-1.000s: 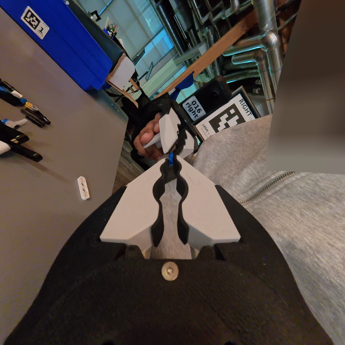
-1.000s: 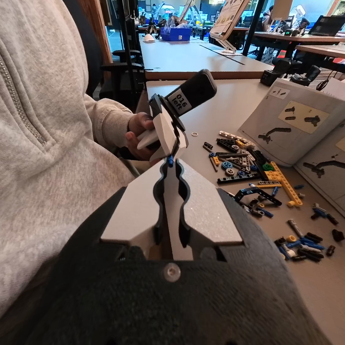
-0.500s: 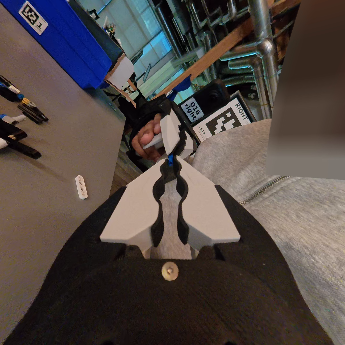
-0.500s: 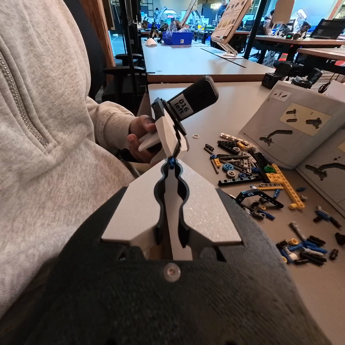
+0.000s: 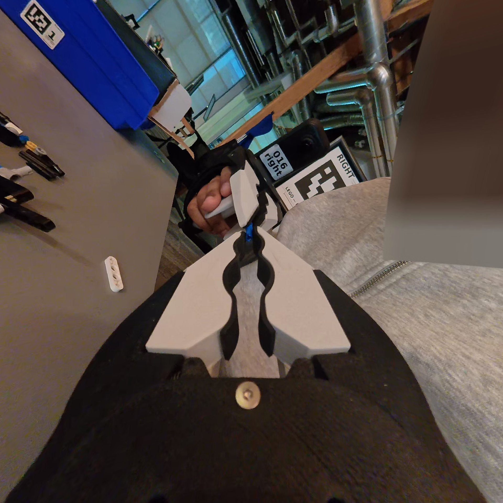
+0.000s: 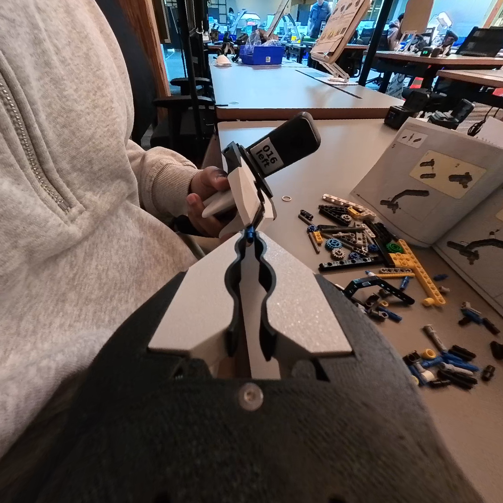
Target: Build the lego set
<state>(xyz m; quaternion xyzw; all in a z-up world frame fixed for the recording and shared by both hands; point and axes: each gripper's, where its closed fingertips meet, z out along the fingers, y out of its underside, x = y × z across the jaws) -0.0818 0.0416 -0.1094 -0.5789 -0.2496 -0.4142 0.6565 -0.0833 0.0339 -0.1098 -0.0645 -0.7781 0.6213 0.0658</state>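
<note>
My two grippers meet tip to tip in front of a person's grey hoodie, off the table's edge. A small blue pin (image 5: 248, 234) sits between them. In the left wrist view my left gripper (image 5: 249, 239) is shut, with the pin at its tips and something dark between the pads just behind it. My right gripper (image 5: 254, 219) comes at it from above, held by a hand. In the right wrist view my right gripper (image 6: 250, 241) is shut with the blue pin (image 6: 250, 234) at its tips. My left gripper (image 6: 257, 219) touches the pin from the far side.
A white three-hole beam (image 5: 114, 274) lies near the table edge, with black parts (image 5: 30, 216) and a blue bin (image 5: 89, 62) beyond. Loose pieces (image 6: 351, 245), a yellow beam (image 6: 416, 275), small pins (image 6: 446, 366) and open instruction booklets (image 6: 435, 185) lie on the table (image 6: 334, 163). Left and right tips are no more than a few centimetres apart. Left tips and right tips are each some 20 centimetres from the yellow beam (image 6: 416, 275).
Both grippers stay shut and tip to tip on the blue pin. The pair has shifted only slightly, so the background drifts a little.
</note>
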